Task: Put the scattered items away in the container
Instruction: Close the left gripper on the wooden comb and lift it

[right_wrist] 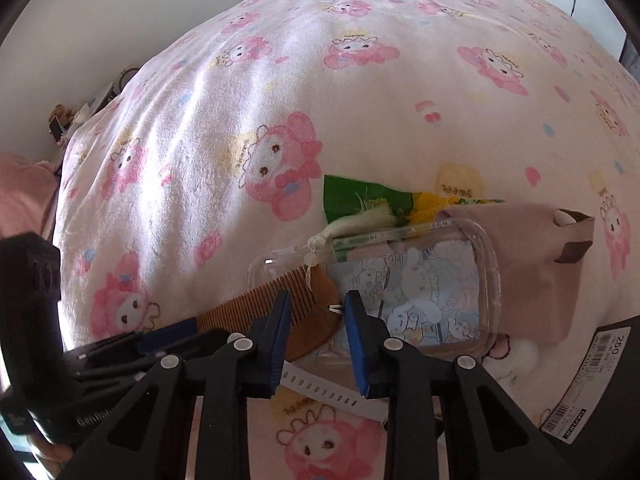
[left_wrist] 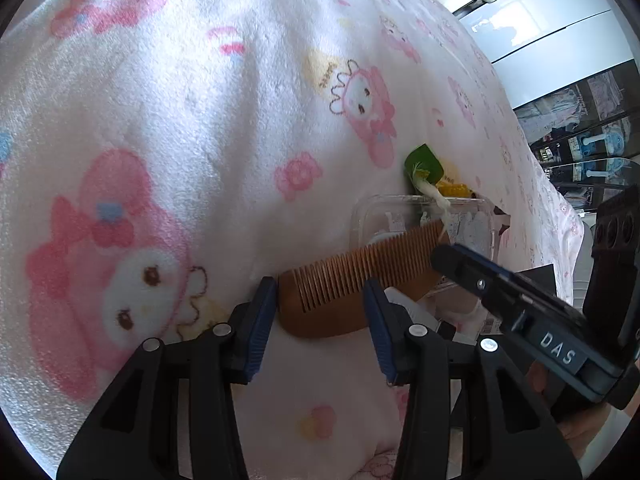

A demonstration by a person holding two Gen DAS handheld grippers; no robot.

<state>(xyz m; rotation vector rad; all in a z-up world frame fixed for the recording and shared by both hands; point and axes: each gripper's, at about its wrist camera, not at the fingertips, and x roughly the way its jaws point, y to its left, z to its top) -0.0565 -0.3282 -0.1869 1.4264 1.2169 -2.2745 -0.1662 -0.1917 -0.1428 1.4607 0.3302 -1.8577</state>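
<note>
A wooden comb (left_wrist: 352, 280) with a pale tassel lies tilted, one end over the rim of a clear plastic container (left_wrist: 362, 216). My left gripper (left_wrist: 320, 292) is open, its blue-padded jaws either side of the comb's near end, with gaps showing. In the right wrist view the comb (right_wrist: 304, 312) lies between the jaws of my right gripper (right_wrist: 314, 304), which stand slightly apart on either side of its far end. The container (right_wrist: 490, 264) holds a cartoon-print card. The right gripper also shows in the left wrist view (left_wrist: 448, 256).
A pink cartoon-print blanket (right_wrist: 360, 120) covers the bed. A green and yellow packet (right_wrist: 360, 196) and a beige pouch (right_wrist: 536, 264) lie behind the container. A white perforated strip (right_wrist: 328, 394) lies in front. A dark box with a barcode label (right_wrist: 592, 384) is at right.
</note>
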